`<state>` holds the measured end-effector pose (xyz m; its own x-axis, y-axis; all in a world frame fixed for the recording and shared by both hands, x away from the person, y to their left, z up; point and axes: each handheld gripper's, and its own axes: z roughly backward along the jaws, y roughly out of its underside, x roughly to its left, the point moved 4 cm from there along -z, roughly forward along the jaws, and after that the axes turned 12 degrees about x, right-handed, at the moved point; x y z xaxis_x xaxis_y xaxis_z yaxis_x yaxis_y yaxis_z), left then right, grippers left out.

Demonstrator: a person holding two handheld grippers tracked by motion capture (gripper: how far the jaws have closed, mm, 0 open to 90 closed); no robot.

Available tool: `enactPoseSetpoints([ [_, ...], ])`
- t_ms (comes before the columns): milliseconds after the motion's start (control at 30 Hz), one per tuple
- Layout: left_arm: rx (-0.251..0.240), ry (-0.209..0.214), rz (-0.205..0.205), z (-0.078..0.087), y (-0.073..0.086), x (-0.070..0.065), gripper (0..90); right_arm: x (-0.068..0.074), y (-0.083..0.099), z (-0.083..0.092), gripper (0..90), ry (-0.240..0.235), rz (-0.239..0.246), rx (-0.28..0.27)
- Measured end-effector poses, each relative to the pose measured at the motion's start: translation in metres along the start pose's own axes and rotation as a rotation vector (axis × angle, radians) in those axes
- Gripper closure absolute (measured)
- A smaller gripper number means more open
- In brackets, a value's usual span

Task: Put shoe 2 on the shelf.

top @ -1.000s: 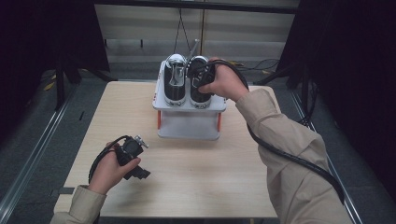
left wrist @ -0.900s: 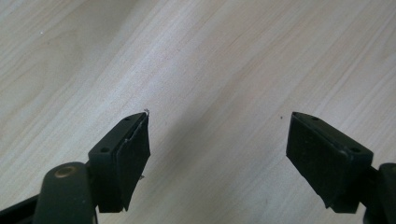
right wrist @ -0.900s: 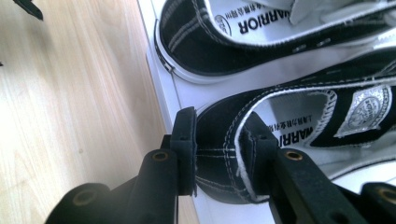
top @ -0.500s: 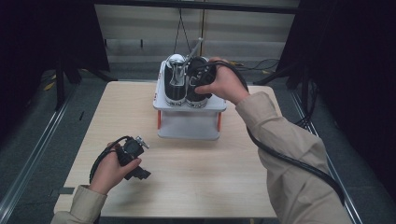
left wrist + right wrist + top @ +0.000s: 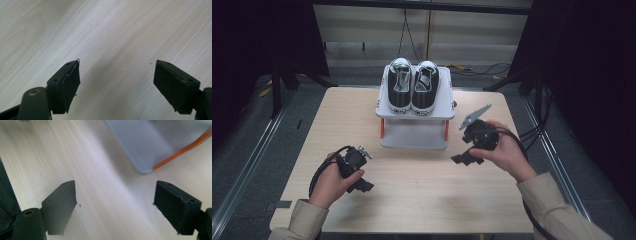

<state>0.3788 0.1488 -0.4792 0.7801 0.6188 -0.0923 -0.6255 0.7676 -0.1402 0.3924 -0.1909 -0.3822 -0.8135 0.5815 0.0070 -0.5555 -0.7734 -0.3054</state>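
Note:
Two black sneakers with white toe caps stand side by side, the left shoe (image 5: 399,86) and the right shoe (image 5: 425,88), on top of a white two-shelf rack (image 5: 414,135) with orange legs. My right gripper (image 5: 465,158) is low over the table, just right of the rack. Its jaws have just been opening and stand open with nothing between them. The right gripper view (image 5: 115,205) looks past them at bare wood and the rack's lower shelf corner (image 5: 147,145). My left gripper (image 5: 362,186) rests near the table's front left, open (image 5: 116,80) over bare wood.
The wooden table (image 5: 422,200) stands between dark curtains, with metal floor rails on both sides. Cables (image 5: 532,135) trail off the right edge. An orange rack leg (image 5: 186,146) is close to my right gripper.
My right hand has left the right shoe on the rack and dropped toward me to the table, right of the rack, with its jaws opened. The left hand has not moved.

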Motion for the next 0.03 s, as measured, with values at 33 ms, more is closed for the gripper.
enactPoseSetpoints([
  [33,0.0,0.0,0.0,0.0,0.0,0.0,21.0,0.0,0.0,0.0,17.3,0.0,0.0,0.0],
])
